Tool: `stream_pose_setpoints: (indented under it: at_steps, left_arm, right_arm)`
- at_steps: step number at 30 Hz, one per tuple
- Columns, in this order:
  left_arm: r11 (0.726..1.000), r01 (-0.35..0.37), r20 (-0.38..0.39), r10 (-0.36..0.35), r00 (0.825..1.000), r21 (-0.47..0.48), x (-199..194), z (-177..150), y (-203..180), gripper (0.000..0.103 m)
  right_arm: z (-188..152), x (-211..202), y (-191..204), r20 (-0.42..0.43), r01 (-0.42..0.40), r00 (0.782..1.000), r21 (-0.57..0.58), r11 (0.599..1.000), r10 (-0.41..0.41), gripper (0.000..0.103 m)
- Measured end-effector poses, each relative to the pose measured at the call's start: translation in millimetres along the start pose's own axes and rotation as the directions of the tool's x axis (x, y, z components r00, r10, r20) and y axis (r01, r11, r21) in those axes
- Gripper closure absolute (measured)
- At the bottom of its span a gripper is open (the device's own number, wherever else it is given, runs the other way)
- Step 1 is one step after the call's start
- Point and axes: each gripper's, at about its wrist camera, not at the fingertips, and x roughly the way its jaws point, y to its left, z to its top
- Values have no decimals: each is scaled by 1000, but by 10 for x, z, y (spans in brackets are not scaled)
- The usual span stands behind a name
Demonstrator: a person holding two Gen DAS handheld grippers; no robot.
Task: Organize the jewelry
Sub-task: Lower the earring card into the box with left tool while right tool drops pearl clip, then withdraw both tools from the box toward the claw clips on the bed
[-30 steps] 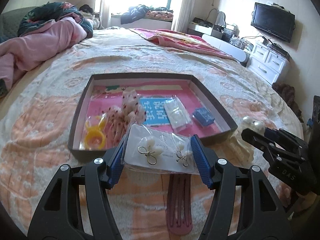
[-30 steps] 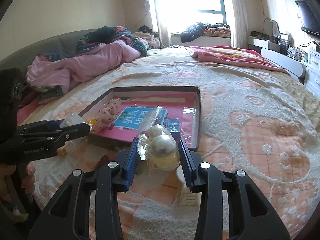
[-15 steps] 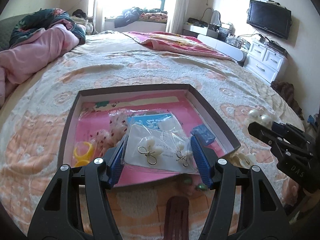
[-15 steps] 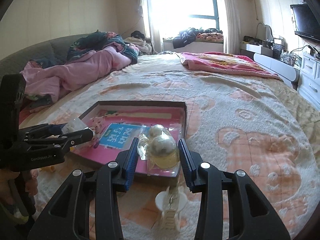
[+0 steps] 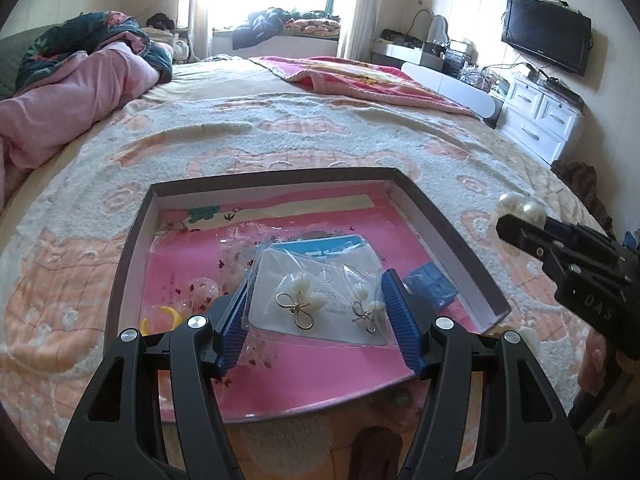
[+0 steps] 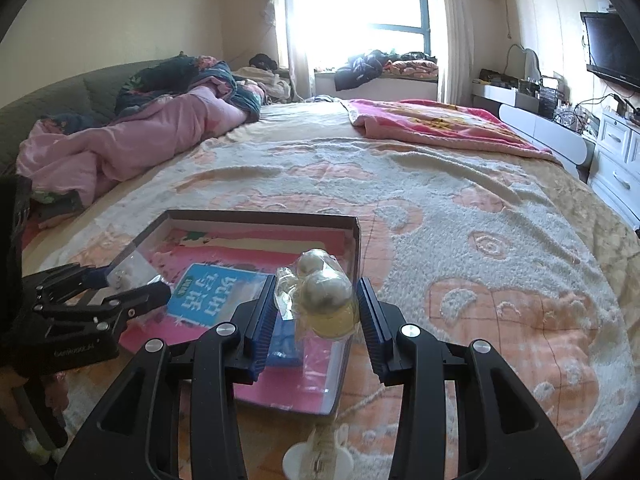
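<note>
A shallow box [image 5: 448, 236] with a pink floor lies on the bed; it also shows in the right wrist view [image 6: 357, 240]. My left gripper [image 5: 316, 312] is shut on a bagged card of bow earrings [image 5: 320, 304] and holds it over the box's near half. My right gripper [image 6: 316, 312] is shut on a clear bag of pearl baubles [image 6: 326, 294] over the box's right near corner. The left view shows the right gripper [image 5: 560, 256] at the box's right side with the pearls [image 5: 520, 210]. In the box lie a blue card [image 6: 216, 294], a small blue packet [image 5: 430, 282] and a yellow ring [image 5: 168, 314].
A white hair claw [image 6: 318, 456] lies on the blanket just before the box. A dark red hair clip [image 5: 374, 454] lies near the front edge. Pink bedding [image 5: 68, 96] is piled far left. A white dresser [image 5: 540, 120] and TV [image 5: 546, 32] stand at the right.
Both grippers have moved forward with their bags, from in front of the box to over it. The hair clip and hair claw have dropped toward the bottom of the views.
</note>
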Motion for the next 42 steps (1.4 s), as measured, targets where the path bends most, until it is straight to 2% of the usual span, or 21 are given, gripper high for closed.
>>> stream_pose_setpoints:
  at_steps: [11,17,26,31,34,37,42]
  left_arm:
    - [1000,-12,-41,11,999,-6,190,-54,109,49]
    - [1000,-19,-59,18,998,-15,262,-77,165,49]
    - [999,-27,-82,26,996,-18,333,-121,207,48]
    - [1000,-27,-85,26,996,-14,322,-115,182,43]
    - [1000,-25,-85,24,996,-16,318,-113,179,40]
    - [1000,-24,-80,22,997,-20,288,-102,171,34]
    - [1000,-21,-54,20,998,-16,172,-56,135,24]
  right_arm:
    - [187,470,90,-100,-32,994,-8,999,31,65]
    - [181,755,198,-185,-37,982,-19,999,33,65]
    - [106,1001,259,-240,-30,970,1,1000,29,65]
    - [110,1009,215,-239,-16,971,27,999,22,63]
    - [127,935,189,-211,-14,977,36,999,21,51]
    - [157,807,144,-176,-14,984,44,999,21,48]
    - [194,472,73,-90,2,996,43,999,2,35]
